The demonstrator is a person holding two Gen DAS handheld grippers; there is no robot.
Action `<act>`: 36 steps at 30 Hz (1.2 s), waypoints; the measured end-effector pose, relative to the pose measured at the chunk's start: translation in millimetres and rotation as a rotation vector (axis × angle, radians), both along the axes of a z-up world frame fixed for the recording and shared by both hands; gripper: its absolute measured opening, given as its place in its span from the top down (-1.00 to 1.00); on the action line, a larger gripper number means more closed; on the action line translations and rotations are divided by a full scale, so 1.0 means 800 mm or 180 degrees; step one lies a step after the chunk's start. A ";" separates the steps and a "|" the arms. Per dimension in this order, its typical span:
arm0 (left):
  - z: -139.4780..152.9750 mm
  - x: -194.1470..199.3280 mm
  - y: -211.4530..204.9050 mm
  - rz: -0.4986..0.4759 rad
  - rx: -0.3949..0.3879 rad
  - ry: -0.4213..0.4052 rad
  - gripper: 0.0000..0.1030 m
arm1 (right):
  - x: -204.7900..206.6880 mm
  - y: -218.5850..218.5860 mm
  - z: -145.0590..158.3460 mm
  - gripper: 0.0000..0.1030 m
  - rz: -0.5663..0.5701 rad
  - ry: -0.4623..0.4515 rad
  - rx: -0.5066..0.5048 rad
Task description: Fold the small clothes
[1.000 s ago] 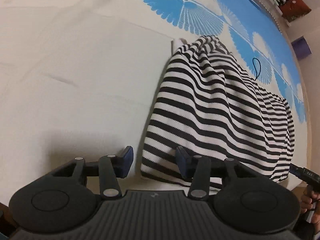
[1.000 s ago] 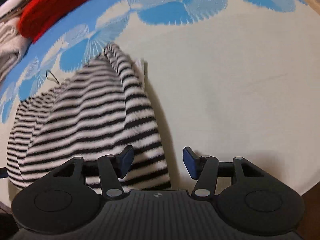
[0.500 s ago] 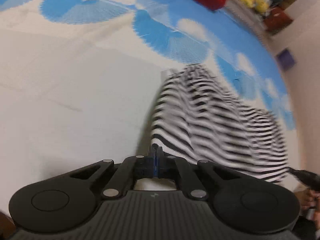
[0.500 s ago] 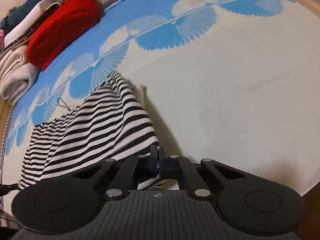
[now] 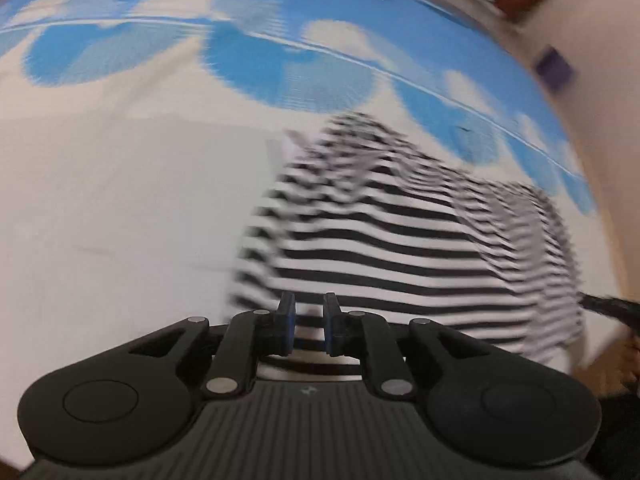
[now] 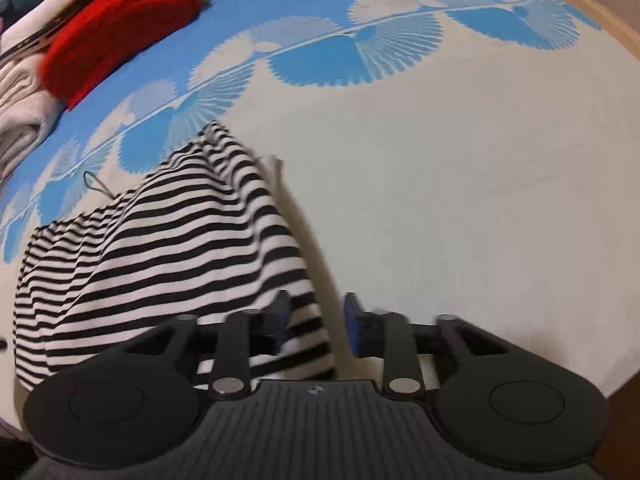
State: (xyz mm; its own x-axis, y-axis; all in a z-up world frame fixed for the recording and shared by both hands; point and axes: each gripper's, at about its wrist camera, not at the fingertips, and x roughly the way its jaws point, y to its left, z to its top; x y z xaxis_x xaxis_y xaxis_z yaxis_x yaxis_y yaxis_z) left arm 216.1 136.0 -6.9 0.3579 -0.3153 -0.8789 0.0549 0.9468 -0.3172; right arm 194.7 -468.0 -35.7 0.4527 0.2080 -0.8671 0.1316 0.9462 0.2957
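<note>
The black-and-white striped garment lies bunched and rumpled on a cream surface with a border of blue fan shapes, its stripes running roughly crosswise and its far end rising to a narrow peak near the blue border. In the left wrist view the same garment fills the right half of the frame, heavily smeared by motion blur, so its folds cannot be read there. The left gripper has its blue-padded fingers standing a narrow gap apart, with the near hem of the striped cloth showing through that gap; whether the pads touch the fabric cannot be told. The right gripper has its fingers spread wider, the left one over the garment's near right corner and the right one over bare cream surface. A thin dark loop of cord lies just beyond the garment's far edge on the blue pattern, clear only in the right wrist view. That view also shows a red knitted item and pale folded cloth at the far left corner, well apart from the garment. The left wrist view alone shows a dark object at its right edge, just beside the striped fabric, too blurred to identify.
</note>
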 end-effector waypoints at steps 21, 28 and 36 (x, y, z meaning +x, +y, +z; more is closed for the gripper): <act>-0.015 0.100 -0.037 0.0775 0.0272 -0.0232 0.23 | 0.081 0.038 0.019 0.17 -0.0121 -0.0584 -0.0527; -0.040 0.114 -0.028 0.0797 0.0414 -0.0157 0.98 | 0.122 0.076 -0.011 0.60 0.0089 -0.0389 -0.0747; -0.037 0.115 -0.012 0.0864 0.0396 -0.0177 0.77 | 0.134 0.070 -0.005 0.95 -0.0142 -0.0629 -0.0760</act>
State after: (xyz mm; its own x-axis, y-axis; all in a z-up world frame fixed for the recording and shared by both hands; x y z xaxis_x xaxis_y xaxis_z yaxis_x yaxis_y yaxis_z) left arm 308.4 126.4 -36.6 0.4630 -0.0926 -0.8815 -0.1915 0.9606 -0.2015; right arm 301.8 -412.2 -40.1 0.6214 -0.0148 -0.7834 0.1367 0.9865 0.0898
